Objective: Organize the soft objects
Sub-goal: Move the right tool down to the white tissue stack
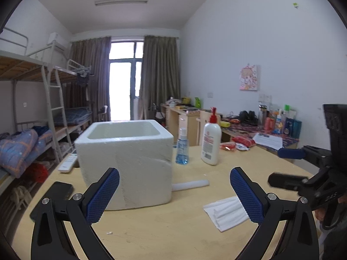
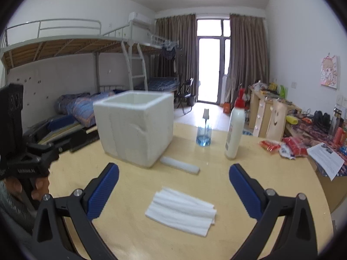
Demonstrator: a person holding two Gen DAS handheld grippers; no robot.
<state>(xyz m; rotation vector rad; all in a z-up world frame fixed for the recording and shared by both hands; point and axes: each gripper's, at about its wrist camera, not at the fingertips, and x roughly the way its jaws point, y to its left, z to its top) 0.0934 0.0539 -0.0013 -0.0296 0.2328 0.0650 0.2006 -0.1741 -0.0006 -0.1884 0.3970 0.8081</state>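
A white foam box [image 1: 126, 162] stands open-topped on the wooden table [image 1: 173, 234]; it also shows in the right wrist view [image 2: 135, 127]. A folded white foam sheet [image 2: 181, 211] lies flat in front of my right gripper [image 2: 173, 186], which is open and empty just above it. The sheet also shows in the left wrist view [image 1: 225, 213]. A white foam tube [image 2: 180, 165] lies beside the box's base, also in the left wrist view [image 1: 190, 185]. My left gripper [image 1: 174, 195] is open and empty, close to the box's front.
A white lotion pump bottle [image 1: 211, 140] and a small blue spray bottle [image 1: 181, 149] stand behind the box. A remote [image 1: 68, 162] and a black phone [image 1: 53, 197] lie at the left. Red snack packets [image 2: 288, 146] and papers sit at the right edge.
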